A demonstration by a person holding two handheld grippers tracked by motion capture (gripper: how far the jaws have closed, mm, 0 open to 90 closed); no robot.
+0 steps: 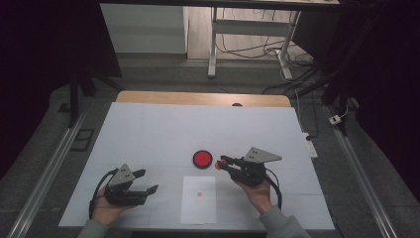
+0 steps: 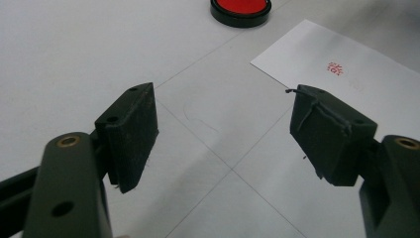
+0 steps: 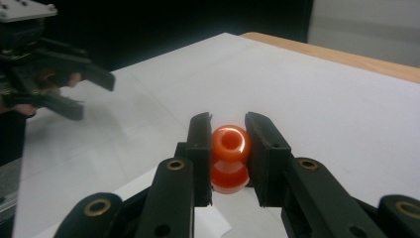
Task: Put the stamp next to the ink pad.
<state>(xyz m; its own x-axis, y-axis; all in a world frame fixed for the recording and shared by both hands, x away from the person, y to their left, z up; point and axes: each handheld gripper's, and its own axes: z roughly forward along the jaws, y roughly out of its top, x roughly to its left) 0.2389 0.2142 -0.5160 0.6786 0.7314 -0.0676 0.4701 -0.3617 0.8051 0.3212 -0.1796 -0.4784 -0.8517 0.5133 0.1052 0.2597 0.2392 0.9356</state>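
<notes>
Your left hand-held gripper (image 1: pixel 148 181) sits near the front left corner of the worktop (image 1: pixel 148 129), resting low in your hand, jaws spread wide with nothing between them. In the left gripper view the two black pads (image 2: pixel 130 134) stand well apart over bare white surface.

Toward the front edge, at the middle, lies a white paper sheet (image 1: pixel 198 201) carrying a small red stamped mark (image 1: pixel 199 194). Just beyond the sheet's far edge sits the round ink pad (image 1: pixel 202 158), red face in a black rim, lid off.

Your right hand-held gripper (image 1: pixel 221 162) is right of the ink pad, jaws pointing left toward it, tips just beside its rim. The jaws are closed tight on an orange stamp (image 3: pixel 230 157); the right gripper view shows both pads pressing its sides, its round end facing the camera. The stamp is held clear of the paper sheet, between the ink pad and your right hand (image 1: pixel 257 191). Whether it touches the worktop cannot be told.
</notes>
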